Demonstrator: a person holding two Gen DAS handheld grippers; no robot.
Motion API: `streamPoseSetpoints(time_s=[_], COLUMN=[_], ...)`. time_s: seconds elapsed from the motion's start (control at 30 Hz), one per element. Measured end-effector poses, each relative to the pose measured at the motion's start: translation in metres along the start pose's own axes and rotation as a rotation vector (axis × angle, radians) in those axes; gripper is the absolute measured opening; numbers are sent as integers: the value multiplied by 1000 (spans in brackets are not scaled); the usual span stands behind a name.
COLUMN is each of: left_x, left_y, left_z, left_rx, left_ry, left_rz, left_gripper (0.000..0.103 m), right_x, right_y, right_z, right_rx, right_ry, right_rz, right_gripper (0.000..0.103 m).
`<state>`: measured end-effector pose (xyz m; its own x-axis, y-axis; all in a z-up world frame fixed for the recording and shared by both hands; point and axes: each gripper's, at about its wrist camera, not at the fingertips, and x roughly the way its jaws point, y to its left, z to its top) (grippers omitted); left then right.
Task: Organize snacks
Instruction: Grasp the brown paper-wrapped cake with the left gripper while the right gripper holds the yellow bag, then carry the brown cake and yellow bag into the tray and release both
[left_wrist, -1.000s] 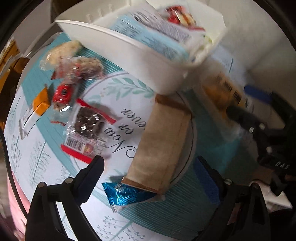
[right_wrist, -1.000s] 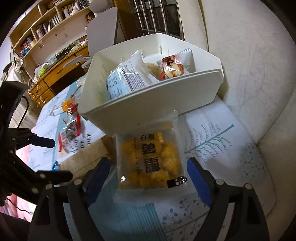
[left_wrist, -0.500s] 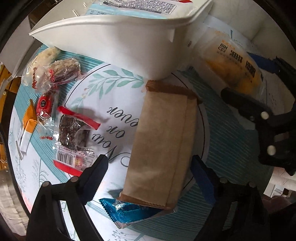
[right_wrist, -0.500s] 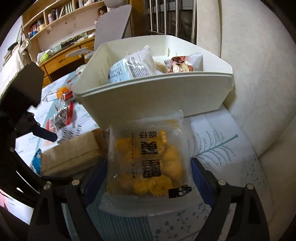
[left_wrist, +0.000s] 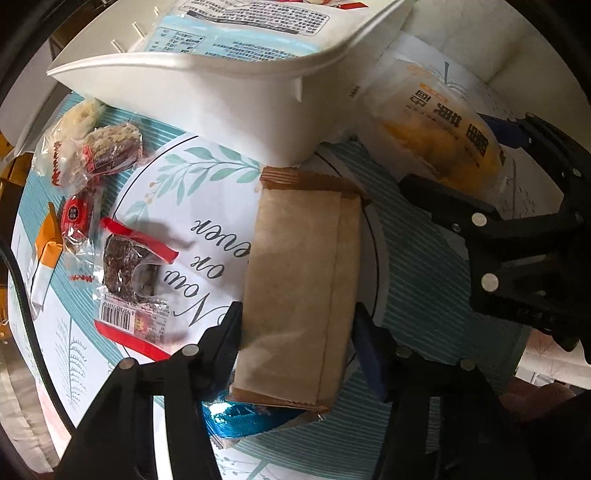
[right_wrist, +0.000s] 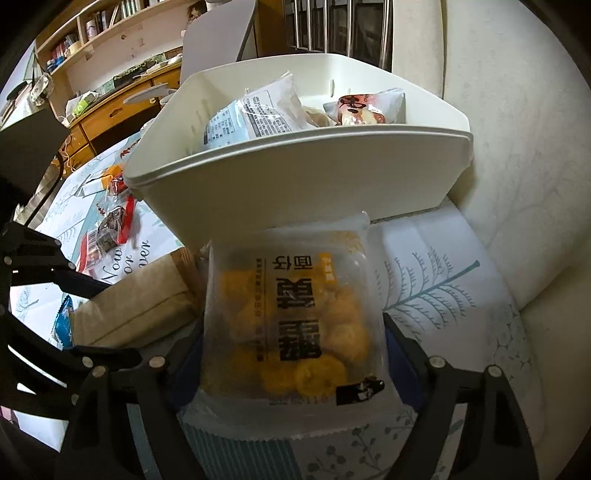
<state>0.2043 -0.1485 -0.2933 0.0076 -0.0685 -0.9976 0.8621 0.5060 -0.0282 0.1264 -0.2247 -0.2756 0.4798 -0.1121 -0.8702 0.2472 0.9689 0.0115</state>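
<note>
A brown paper packet (left_wrist: 303, 291) lies flat on the patterned cloth, and my left gripper (left_wrist: 295, 339) is closed against its two sides. A clear bag of yellow snacks (right_wrist: 295, 317) lies in front of the white bin (right_wrist: 332, 173); my right gripper (right_wrist: 291, 350) has closed in on its sides. The bag also shows in the left wrist view (left_wrist: 436, 129), as does the bin (left_wrist: 221, 99). The bin holds a pale blue packet (right_wrist: 255, 114) and a red-printed packet (right_wrist: 362, 107).
A blue foil wrapper (left_wrist: 240, 413) lies under the brown packet's near end. Several small wrapped snacks lie left of it: a dark one with red ends (left_wrist: 129, 269), a red one (left_wrist: 75, 214), an orange one (left_wrist: 48, 251). A padded white wall (right_wrist: 517, 147) stands right of the bin.
Both grippers have moved forward and closed: the left onto the brown packet, the right onto the yellow snack bag. The packets have not visibly shifted on the cloth.
</note>
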Motion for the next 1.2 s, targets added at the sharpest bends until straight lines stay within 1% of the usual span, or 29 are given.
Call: streamPoseSetpoints(time_s=[0.2, 0.33, 0.6, 0.73, 0.87, 0.93, 1.07, 1.2], left_x=[-7, -22, -57, -74, -96, -109, -138, -157], left_y=[-3, -3, 0, 6, 18, 25, 38, 58], left_z=[-8, -14, -29, -40, -43, -45, -51, -50], left_rx=[-32, -59, -147, -209, -280, -320, -409, -487], left_ry=[3, -15, -60, -79, -113, -137, -204, -268], left_rz=[15, 19, 6, -2, 20, 27, 69, 87], left_gripper=[54, 53, 52, 52, 52, 52, 52, 52], right_x=[-3, -7, -23, -39, -57, -66, -84, -98], right_y=[-4, -6, -1, 5, 13, 17, 22, 24], right_z=[1, -1, -3, 3, 14, 20, 33, 52], right_rx=[14, 33, 64, 28, -32, -59, -114, -142], right_ry=[52, 90, 166, 156, 135, 124, 91, 50], right_rz=[34, 69, 145, 183, 227, 259, 319, 382], right_gripper=[82, 81, 81, 81, 81, 81, 81, 81])
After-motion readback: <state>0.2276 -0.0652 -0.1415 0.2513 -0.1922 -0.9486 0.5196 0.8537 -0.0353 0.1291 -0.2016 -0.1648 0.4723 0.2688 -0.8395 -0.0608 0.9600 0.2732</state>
